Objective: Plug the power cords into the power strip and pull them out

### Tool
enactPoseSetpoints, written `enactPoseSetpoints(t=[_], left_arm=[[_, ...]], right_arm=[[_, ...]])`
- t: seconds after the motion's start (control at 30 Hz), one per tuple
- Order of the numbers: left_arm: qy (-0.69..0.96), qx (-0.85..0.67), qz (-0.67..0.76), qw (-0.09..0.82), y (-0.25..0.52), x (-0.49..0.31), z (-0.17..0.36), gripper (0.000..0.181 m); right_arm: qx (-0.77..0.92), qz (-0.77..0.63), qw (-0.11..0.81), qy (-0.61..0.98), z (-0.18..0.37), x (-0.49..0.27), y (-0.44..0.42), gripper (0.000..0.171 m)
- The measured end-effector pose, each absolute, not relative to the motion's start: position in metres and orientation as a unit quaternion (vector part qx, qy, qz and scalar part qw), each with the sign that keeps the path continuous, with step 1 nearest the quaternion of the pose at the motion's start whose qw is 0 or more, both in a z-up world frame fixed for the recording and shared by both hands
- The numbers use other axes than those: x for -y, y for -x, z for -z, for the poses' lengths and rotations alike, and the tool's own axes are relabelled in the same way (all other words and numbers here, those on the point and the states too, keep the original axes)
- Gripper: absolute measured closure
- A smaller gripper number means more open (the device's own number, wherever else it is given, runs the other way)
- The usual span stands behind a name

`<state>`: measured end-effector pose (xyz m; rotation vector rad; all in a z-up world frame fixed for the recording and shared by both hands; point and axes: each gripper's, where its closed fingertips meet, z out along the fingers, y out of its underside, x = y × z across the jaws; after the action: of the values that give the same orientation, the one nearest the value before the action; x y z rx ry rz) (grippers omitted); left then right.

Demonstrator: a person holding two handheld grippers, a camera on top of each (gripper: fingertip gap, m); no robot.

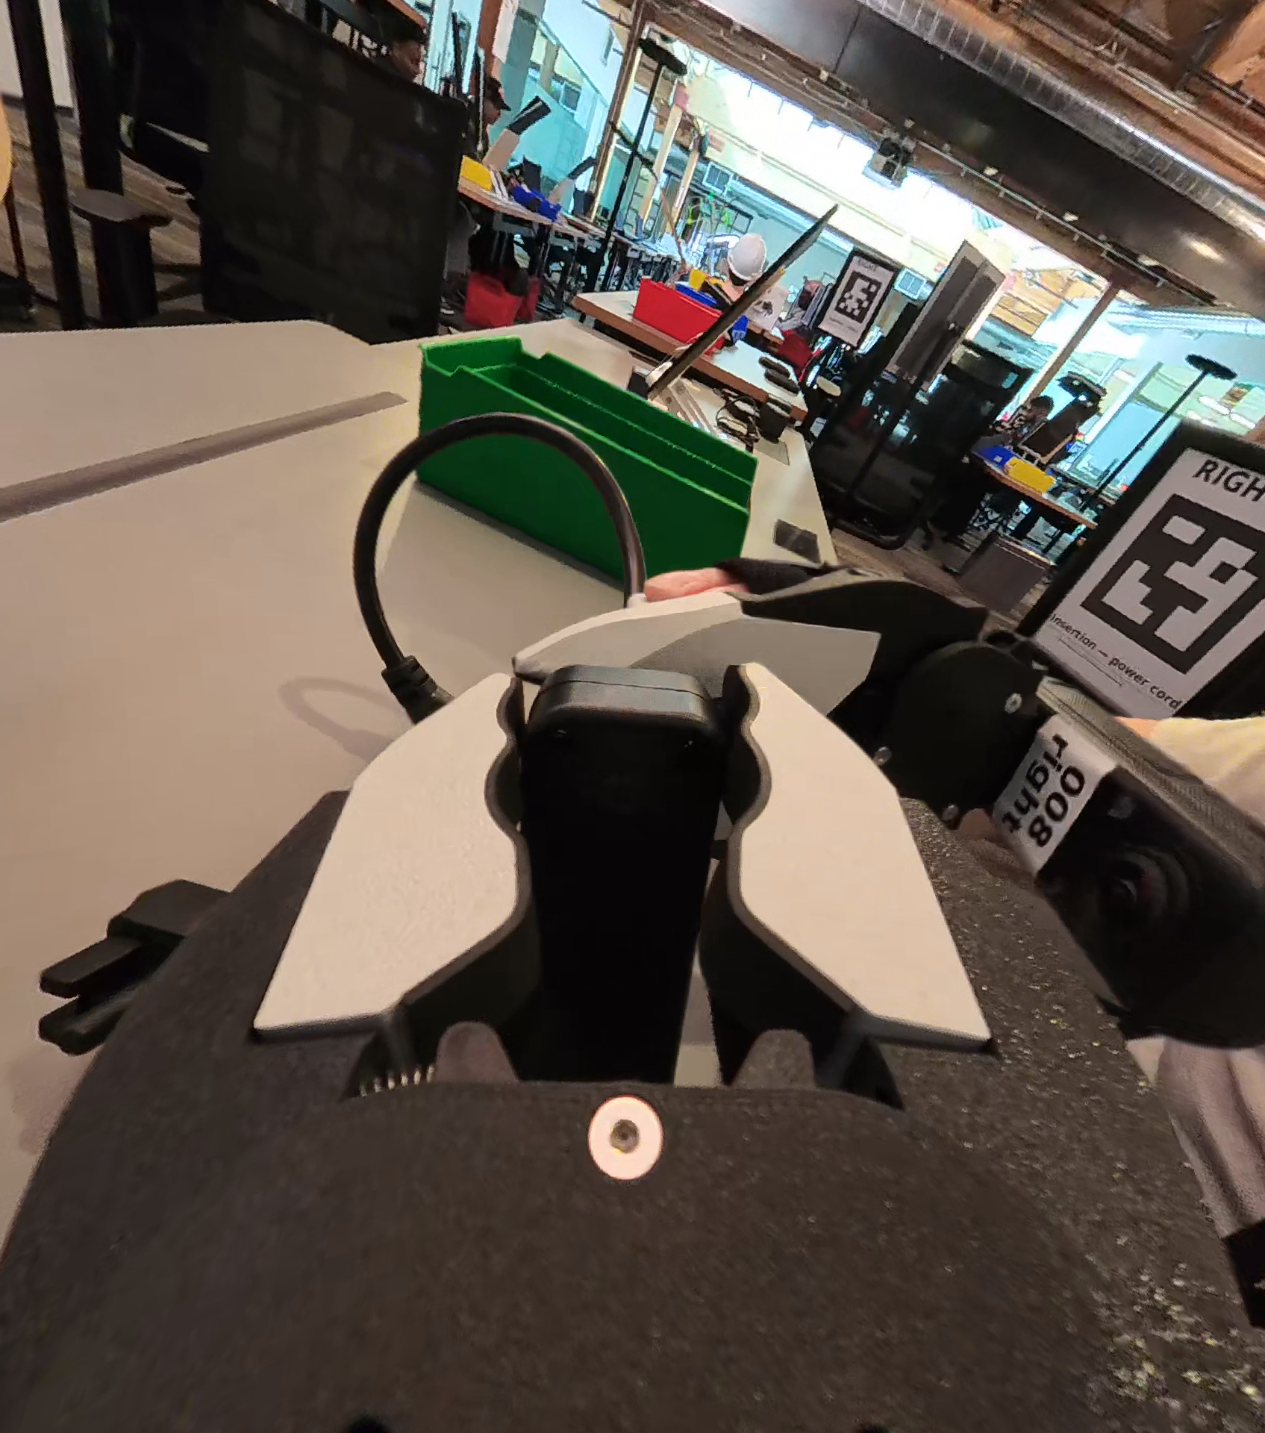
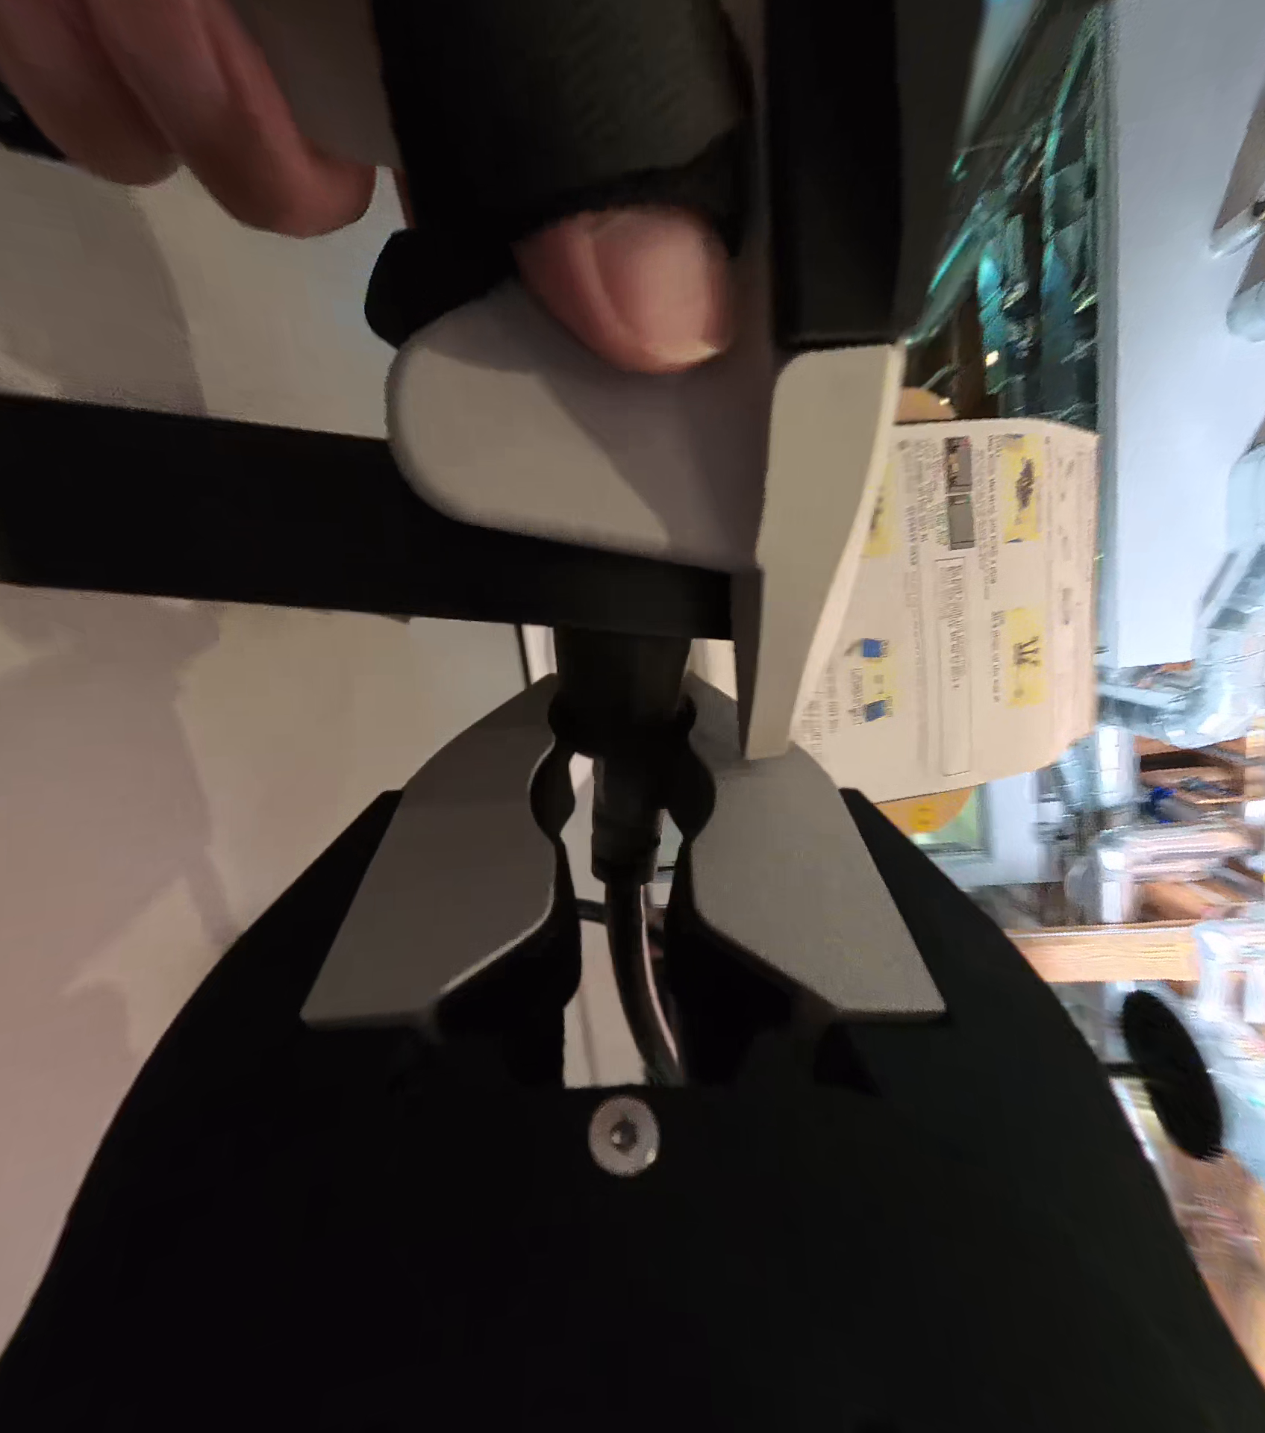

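The grey bench [image 1: 109, 581] carries a green ridged plastic tray [image 1: 582, 457] toward its far edge. Nearer, the left gripper [image 1: 617, 698] has its matte grey fingers [image 1: 412, 853] clamped on a smooth black power strip [image 1: 613, 814] — an oblong block with rounded corners. The right gripper [image 2: 623, 737] reaches in from the side, its scalloped fingers [image 2: 458, 853] closed around the black moulded plug [image 2: 617, 667] pressed against the strip. The glossy round power cord [image 1: 412, 496] arches over the bench.
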<state>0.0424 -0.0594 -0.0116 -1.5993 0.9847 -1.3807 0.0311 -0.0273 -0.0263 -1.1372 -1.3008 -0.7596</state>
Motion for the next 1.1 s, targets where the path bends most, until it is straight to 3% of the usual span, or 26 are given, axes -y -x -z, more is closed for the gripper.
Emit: enactPoseSetpoints(t=[0.23,0.5,0.7,0.87,1.1], left_arm=[[0.637,-0.39,0.54,0.387,-0.039,0.056,0.021,0.136],[0.628,-0.414,0.543,0.373,-0.042,0.064,0.018,0.136],[0.63,-0.385,0.526,0.422,-0.041,0.06,0.01,0.137],[0.636,-0.391,0.523,0.41,-0.042,0.061,0.015,0.137],[0.632,-0.433,0.527,0.367,-0.045,0.069,0.02,0.136]], right_arm=[[0.552,0.234,0.598,0.532,0.041,0.024,-0.028,0.148],[0.597,0.275,0.598,0.459,0.036,0.033,-0.031,0.15],[0.547,0.207,0.618,0.525,0.032,0.029,-0.03,0.147],[0.526,0.173,0.624,0.552,0.038,0.031,-0.03,0.146],[0.578,0.244,0.618,0.474,0.039,0.037,-0.033,0.149]])
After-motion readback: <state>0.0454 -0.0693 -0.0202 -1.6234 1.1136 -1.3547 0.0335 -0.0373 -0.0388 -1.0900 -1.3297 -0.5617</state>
